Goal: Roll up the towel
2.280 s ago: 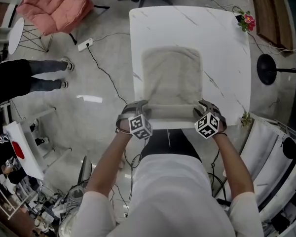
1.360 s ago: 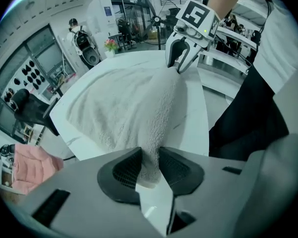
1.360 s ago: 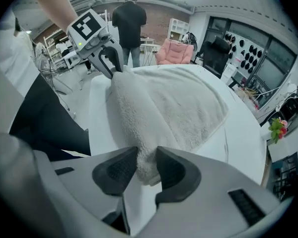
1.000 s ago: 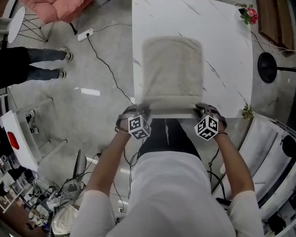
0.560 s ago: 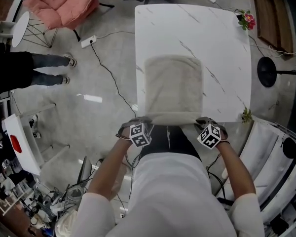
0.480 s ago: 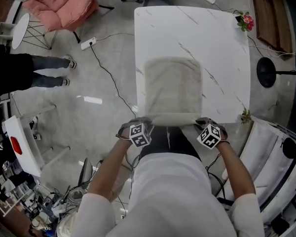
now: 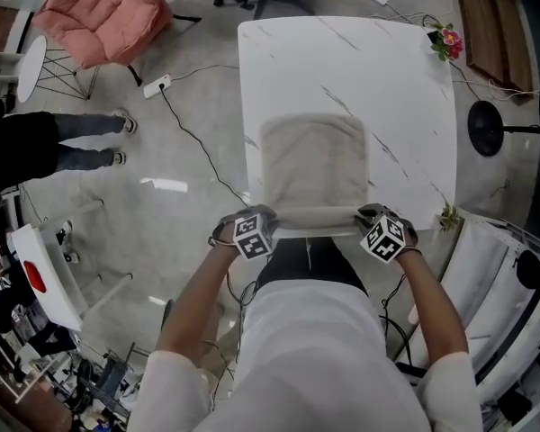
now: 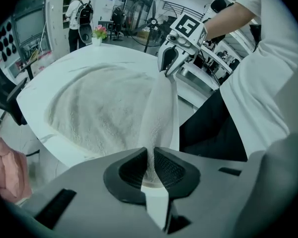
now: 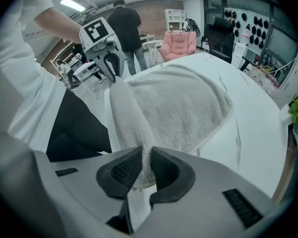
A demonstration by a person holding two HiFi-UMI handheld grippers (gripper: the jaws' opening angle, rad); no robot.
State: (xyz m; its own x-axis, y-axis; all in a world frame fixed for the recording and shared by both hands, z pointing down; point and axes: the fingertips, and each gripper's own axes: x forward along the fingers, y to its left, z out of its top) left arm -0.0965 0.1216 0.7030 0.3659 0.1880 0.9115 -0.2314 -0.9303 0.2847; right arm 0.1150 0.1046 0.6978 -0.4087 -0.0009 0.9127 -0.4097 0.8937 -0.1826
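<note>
A beige towel point(image 7: 313, 162) lies spread on the white marble table point(image 7: 405, 97), its near edge lifted into a taut fold along the table's front edge. My left gripper point(image 7: 263, 218) is shut on the towel's near left corner point(image 8: 150, 157). My right gripper point(image 7: 367, 216) is shut on the near right corner point(image 9: 141, 167). In the left gripper view the raised towel edge point(image 8: 161, 108) stretches across to the right gripper point(image 8: 170, 63). The right gripper view shows the same edge point(image 9: 126, 113) running to the left gripper point(image 9: 109, 63).
A small pot of pink flowers point(image 7: 449, 39) stands at the table's far right corner. A pink chair point(image 7: 103, 12) and a standing person's legs point(image 7: 85, 142) are off to the left. Cables point(image 7: 193, 129) run over the floor. A white rack point(image 7: 504, 295) is at my right.
Both grippers have lifted the towel's near edge slightly and carried it a little toward the far side; the fold now stands up off the table's front edge.
</note>
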